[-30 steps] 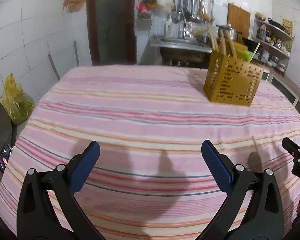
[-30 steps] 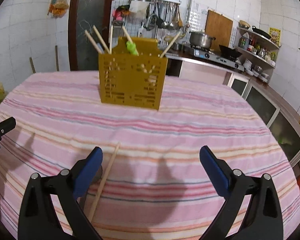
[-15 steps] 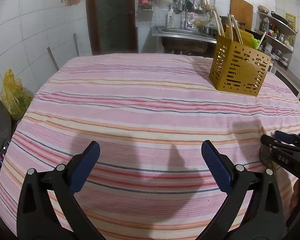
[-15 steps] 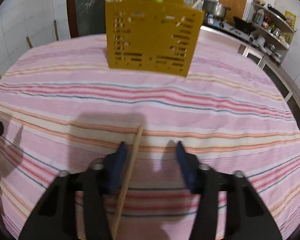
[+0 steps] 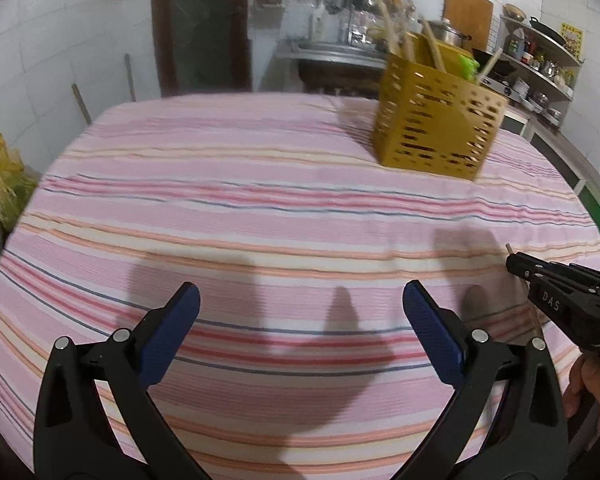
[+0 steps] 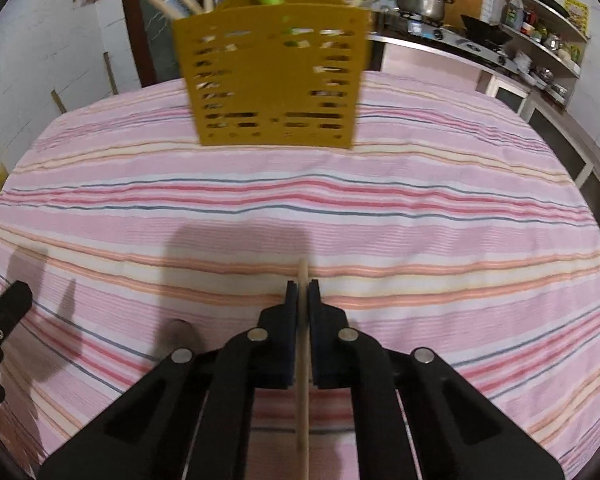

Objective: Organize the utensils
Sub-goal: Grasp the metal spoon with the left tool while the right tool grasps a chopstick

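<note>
Chopstick [image 6: 302, 364] lies clenched between the right gripper [image 6: 302, 294] pads low over the striped tablecloth [image 6: 420, 216], so lift it straight, tip it upright and lower it into the yellow utensil holder [image 6: 274, 80] beyond (left gripper [image 5: 300, 304] hangs released, empty).

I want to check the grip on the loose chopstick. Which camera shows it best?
The right wrist view: the chopstick runs between the shut right gripper. The left wrist view shows only its tip past that gripper's black fingers.
</note>
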{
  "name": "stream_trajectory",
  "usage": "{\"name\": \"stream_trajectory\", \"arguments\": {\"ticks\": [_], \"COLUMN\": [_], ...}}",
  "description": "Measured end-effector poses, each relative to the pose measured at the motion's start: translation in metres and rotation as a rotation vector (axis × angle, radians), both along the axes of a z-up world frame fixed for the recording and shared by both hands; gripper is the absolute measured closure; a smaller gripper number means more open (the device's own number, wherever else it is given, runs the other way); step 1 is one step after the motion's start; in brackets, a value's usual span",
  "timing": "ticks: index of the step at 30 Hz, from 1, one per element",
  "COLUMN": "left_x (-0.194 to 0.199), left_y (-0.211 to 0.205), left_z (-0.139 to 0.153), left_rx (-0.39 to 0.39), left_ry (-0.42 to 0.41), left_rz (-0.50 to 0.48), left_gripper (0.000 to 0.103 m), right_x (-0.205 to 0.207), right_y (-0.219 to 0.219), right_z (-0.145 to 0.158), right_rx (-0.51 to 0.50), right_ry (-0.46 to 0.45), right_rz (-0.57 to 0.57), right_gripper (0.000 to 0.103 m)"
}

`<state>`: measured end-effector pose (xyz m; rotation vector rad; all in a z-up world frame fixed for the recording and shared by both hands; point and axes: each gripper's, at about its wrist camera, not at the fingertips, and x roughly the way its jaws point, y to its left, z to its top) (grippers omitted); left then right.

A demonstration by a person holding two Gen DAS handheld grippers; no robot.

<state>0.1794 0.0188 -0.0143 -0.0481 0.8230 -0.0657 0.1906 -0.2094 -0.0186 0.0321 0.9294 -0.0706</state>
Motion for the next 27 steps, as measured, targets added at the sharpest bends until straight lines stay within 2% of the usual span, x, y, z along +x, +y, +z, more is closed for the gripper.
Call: {"name": "stream_trajectory", "arguments": {"ticks": [7, 13, 17, 22, 26, 27], "left_x": [-0.004, -0.003, -0.001, 0.009, 0.013, 0.014], "left_y": [-0.061, -0.1, -0.116, -0.131, -0.132, -0.132], "left_z": [-0.006, -0.017, -0.023, -0.034, -0.037, -0.036], "left_rx": [0.006, 0.022, 0.026, 0.043, 0.038, 0.037], "left_ry": [0.021, 0.067, 0.1, 0.149, 0.152, 0.153], "left_rz": [-0.059, -0.098, -0.127, -0.126, -0.107, -0.107], "left_gripper": [0.005, 0.006, 0.018, 0.04, 0.043, 0.047], "right_x": [-0.01, -0.009, -0.01, -0.012, -0.014, -0.014], "right_y": [-0.06, -0.08, -0.085, -0.085, -0.086, -0.086], "right_z": [-0.001, -0.009, -0.013, -0.014, -0.014, -0.014], "right_rx": [0.043, 0.069, 0.088, 0.094, 0.095, 0.093], "right_ry": [-0.012, -0.004, -0.007, -0.015, -0.022, -0.021], "right_rz": [-0.067, -0.055, -0.044, -0.034, -0.028, -0.027], "right_gripper": [0.097, 0.097, 0.097, 0.097, 0.097, 0.097]}}
